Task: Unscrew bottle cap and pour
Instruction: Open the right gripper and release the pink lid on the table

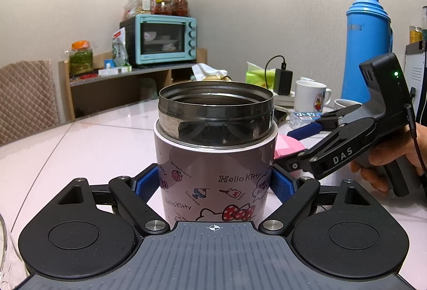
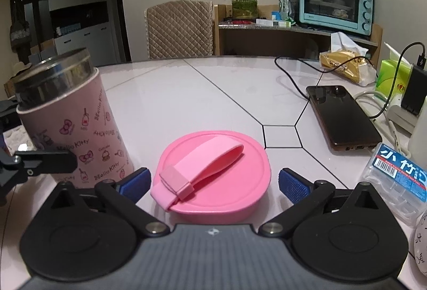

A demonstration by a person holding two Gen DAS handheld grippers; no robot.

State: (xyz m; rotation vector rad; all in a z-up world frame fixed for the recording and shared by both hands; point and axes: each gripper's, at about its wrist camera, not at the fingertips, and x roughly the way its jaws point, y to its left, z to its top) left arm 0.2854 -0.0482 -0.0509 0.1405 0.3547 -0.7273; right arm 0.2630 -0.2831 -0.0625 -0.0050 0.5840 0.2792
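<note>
A pink Hello Kitty bottle (image 1: 213, 183) with a bare steel threaded mouth stands upright on the table, with no cap on it. My left gripper (image 1: 214, 187) is shut on its lower body, blue pads pressed to both sides. The same bottle (image 2: 72, 129) shows at the left of the right wrist view, with a left finger (image 2: 45, 161) against it. The pink cap (image 2: 213, 172) with its strap lies flat on the table. My right gripper (image 2: 213, 184) stands open around the cap, with a gap at each pad. From the left wrist view, the cap (image 1: 289, 147) peeks out behind the bottle.
A phone (image 2: 344, 116) on a charging cable lies right of the cap, with a clear plastic box (image 2: 395, 177) nearer. A blue thermos (image 1: 368, 49) and white mug (image 1: 311, 96) stand at the back right. A glass rim (image 1: 5, 250) shows at bottom left. A hand (image 1: 387, 161) holds the right gripper.
</note>
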